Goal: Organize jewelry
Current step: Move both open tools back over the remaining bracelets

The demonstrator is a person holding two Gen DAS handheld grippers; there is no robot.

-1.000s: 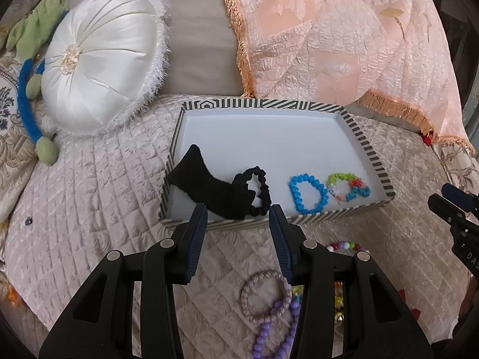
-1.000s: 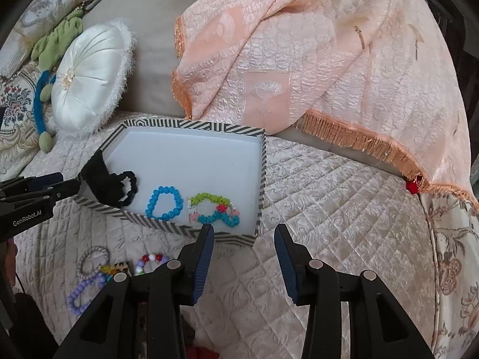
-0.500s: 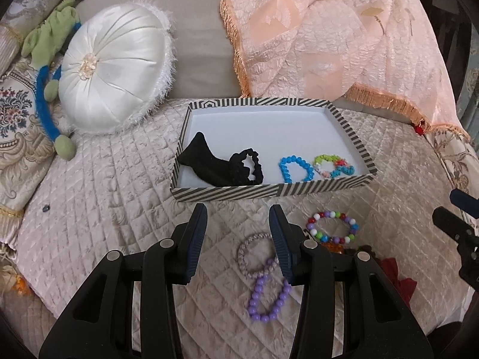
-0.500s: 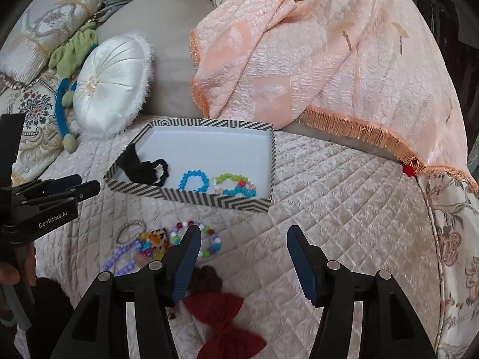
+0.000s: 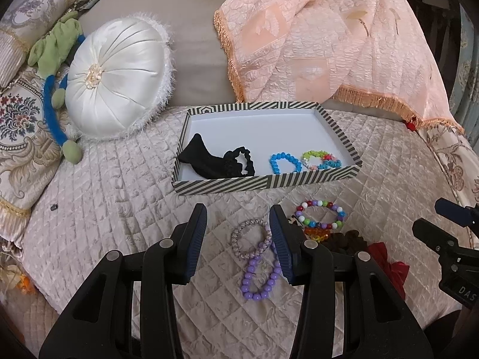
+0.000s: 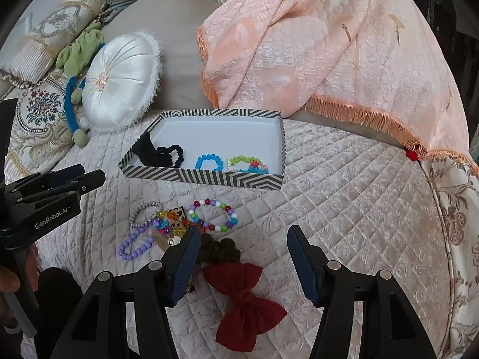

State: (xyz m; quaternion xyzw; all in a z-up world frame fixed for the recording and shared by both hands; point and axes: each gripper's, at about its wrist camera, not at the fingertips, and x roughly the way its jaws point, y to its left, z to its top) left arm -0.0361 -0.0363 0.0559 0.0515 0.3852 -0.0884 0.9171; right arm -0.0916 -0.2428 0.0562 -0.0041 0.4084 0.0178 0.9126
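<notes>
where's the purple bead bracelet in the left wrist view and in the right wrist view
Left wrist: purple bead bracelet lies low centre on the quilt, beside the left gripper's right finger.
Right wrist: purple bead bracelet lies lower left, left of the right gripper.
Shared landmark: the striped tray, farther back in both.

A bed with a quilted cream bedspread [image 6: 344, 209] carries a striped tray [image 6: 209, 178], a round white cushion [image 6: 119, 80] and a fringed peach blanket [image 6: 314, 45]. In front of the tray lie bead bracelets [image 6: 214, 215], a brown scrunchie [image 6: 221, 252] and a red bow [image 6: 245, 296].
</notes>
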